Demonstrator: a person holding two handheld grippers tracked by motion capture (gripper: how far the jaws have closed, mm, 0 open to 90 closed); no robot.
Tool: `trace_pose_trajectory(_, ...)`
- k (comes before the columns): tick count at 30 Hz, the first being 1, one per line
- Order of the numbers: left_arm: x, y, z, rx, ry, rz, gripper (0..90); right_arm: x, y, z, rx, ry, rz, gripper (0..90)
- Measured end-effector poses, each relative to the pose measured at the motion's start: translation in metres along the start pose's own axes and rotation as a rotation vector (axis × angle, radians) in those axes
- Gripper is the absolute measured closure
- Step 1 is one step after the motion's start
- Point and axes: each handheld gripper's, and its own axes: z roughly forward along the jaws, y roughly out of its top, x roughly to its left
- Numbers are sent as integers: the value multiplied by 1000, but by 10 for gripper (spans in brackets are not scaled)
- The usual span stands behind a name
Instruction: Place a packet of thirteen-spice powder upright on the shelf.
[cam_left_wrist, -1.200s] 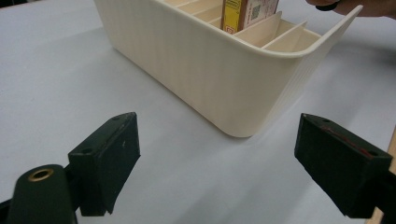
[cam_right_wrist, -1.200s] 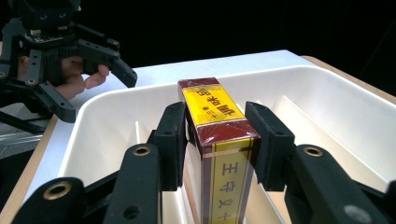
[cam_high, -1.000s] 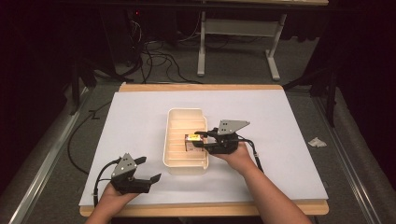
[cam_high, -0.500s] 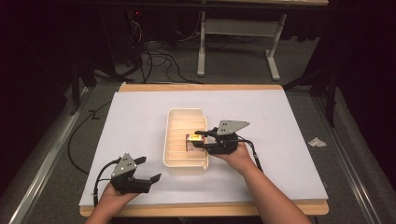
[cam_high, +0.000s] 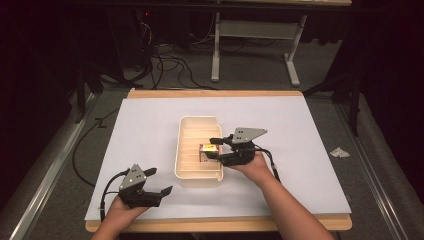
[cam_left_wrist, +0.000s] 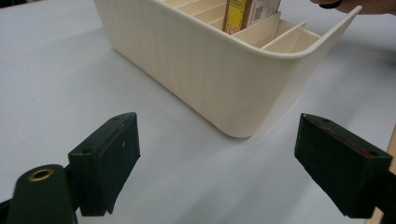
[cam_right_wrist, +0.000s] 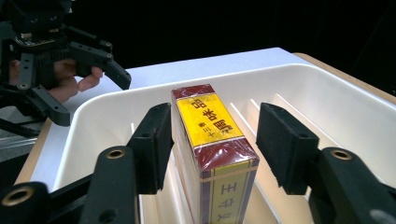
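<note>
Evidently the step in hand was the release: the right tongs (cam_right_wrist: 212, 144) had just been opening around a small red-and-yellow box (cam_right_wrist: 212, 140), which stood upright in a slot of the cream divided bin (cam_high: 199, 177). In the right gripper view a clear gap showed between the box and the pad on the right side; the pad on the other side sat very close to it, and whether it touched I could not tell. Nothing looked squeezed, so the box seemed to stand on its own between two dividers, roughly midway along the bin.

Meanwhile the left tongs (cam_high: 165, 191) rested low on the white surface (cam_high: 310, 130), near the bin's close corner but apart from it, jaws spread wide with nothing between them.

By my reading, the placing was nearly done. The next move would call for the right tongs to spread a little more and lift straight up and back, so that neither pad dragged on the wrapped sides and tipped the box against the thin dividers.
</note>
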Motion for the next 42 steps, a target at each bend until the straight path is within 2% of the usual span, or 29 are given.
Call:
trace_pose_trajectory(5, 0, 0, 0, -3, -1, -4, 148, 3, 3, -2, 7, -14, 0, 349)
trace_pose_trajectory(14, 0, 1, -1, -5, -2, -2, 148, 7, 7, -11, 10, -62, -4, 311)
trace_pose_trajectory(18, 0, 1, -1, -9, -1, -4, 148, 9, 9, -19, 5, -79, -6, 305)
trace_pose_trajectory(24, 0, 2, -2, -11, 2, -5, 148, 10, 9, -39, -1, -128, 2, 292)
trace_pose_trajectory(25, 0, 2, -2, -14, 2, -10, 148, 11, 8, -47, -5, -151, 7, 289)
trace_pose_trajectory(26, 0, 2, -2, -15, 2, -11, 148, 11, 8, -47, -5, -151, 7, 289)
trace_pose_trajectory(29, 0, 2, -2, -18, 3, -15, 148, 11, 5, -61, -6, -189, 19, 279)
trace_pose_trajectory(31, 1, 3, -2, -19, 6, -10, 148, 11, 1, -77, -6, -235, 29, 269)
trace_pose_trajectory(32, 1, 3, -2, -19, 6, -10, 148, 11, 1, -77, -6, -235, 29, 269)
trace_pose_trajectory(35, 1, 3, -3, -25, 9, -16, 148, 15, -8, -101, -12, -310, 44, 246)
trace_pose_trajectory(37, 1, 3, -3, -28, 9, -19, 148, 17, -10, -106, -12, -325, 50, 243)
trace_pose_trajectory(40, 2, 4, -2, -28, 15, -15, 148, 22, -20, -125, 14, -395, 63, 221)
trace_pose_trajectory(42, 2, 4, -2, -29, 17, -16, 149, 27, -28, -138, 14, -435, 82, 216)
